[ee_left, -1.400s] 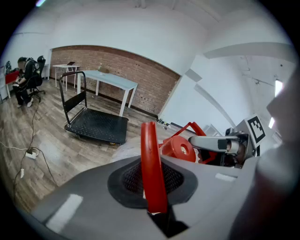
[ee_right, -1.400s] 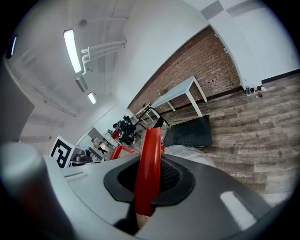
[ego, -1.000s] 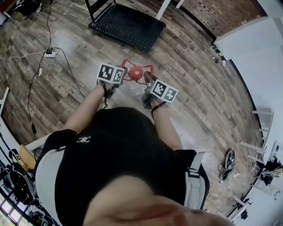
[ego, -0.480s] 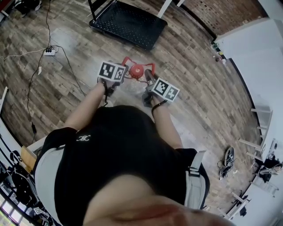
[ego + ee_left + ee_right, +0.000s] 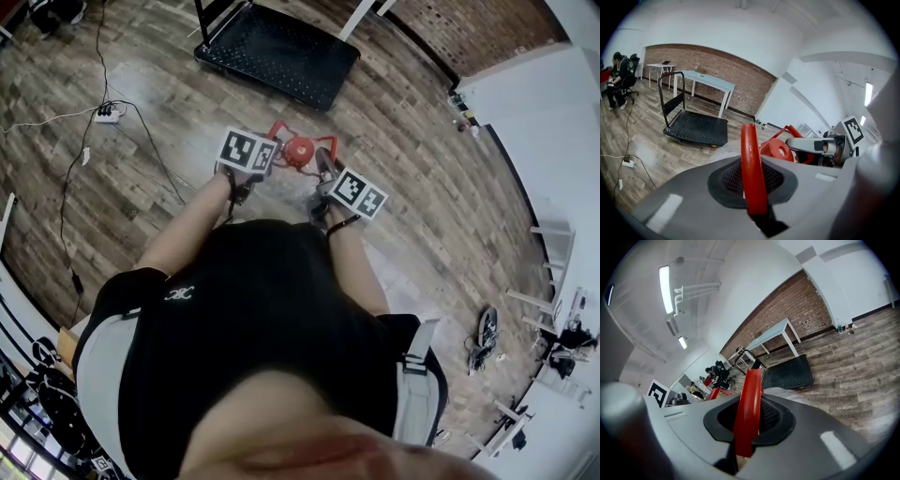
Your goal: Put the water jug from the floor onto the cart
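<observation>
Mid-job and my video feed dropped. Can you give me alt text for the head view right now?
Seen from above, a person in a black shirt holds the left tongs and right tongs clamped on the red handle of the water jug. The black cart stands beyond them on the wood floor.

You're in an open office-style lab or workroom. Ahead of your left gripper (image 5: 753, 183), a brick wall (image 5: 717, 65) ends a wood-plank floor (image 5: 647, 145). A white table (image 5: 710, 83) stands just before that wall, and a black platform cart (image 5: 696, 129) is parked nearer. Far off to that gripper's left, a person (image 5: 616, 77) sits in an office chair (image 5: 633, 65), and a power strip (image 5: 628, 162) trails cables over the boards. Above your right gripper (image 5: 747, 418), tube lights (image 5: 665, 289) hang from a white ceiling (image 5: 708, 268).
</observation>
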`<state>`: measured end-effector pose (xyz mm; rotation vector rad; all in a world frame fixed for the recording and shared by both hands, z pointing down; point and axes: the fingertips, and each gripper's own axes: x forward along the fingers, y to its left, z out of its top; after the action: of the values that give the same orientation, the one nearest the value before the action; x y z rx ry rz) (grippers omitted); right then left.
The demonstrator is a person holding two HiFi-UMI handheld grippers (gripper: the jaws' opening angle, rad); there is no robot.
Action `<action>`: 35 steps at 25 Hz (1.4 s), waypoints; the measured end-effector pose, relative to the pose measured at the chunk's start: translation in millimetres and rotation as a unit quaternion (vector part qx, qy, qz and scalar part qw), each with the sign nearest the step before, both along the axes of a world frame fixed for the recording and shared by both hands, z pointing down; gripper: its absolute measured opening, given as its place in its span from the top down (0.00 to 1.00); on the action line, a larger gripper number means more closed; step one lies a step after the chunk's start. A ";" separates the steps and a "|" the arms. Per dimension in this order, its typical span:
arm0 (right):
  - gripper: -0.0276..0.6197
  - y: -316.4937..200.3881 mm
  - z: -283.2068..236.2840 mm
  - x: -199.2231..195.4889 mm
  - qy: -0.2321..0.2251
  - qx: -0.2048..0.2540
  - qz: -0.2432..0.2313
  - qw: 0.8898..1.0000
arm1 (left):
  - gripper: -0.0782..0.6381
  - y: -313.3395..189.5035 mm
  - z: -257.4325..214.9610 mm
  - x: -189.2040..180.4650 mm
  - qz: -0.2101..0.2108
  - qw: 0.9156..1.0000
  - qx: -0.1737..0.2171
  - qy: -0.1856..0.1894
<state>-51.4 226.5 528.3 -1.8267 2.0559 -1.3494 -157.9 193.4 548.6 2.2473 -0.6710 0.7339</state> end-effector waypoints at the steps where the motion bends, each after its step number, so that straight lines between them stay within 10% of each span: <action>1: 0.87 -3.8 -0.4 -3.2 0.000 0.000 0.000 1.000 | 0.85 -4.7 -0.7 -2.9 0.000 1.000 0.001 0.001; 14: 0.87 -85.7 10.1 -1.7 -0.006 0.009 -0.019 1.000 | 0.85 -86.3 12.2 -1.1 -0.020 1.000 0.011 -0.016; 35: 0.87 -308.2 45.6 139.4 -0.024 -0.030 -0.056 0.998 | 0.85 -309.6 41.5 131.6 -0.045 0.996 -0.030 -0.067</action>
<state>88.0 -81.8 573.8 -1.7068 2.1444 -1.4830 -26.3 -116.2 590.1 2.1130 -0.7990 0.8549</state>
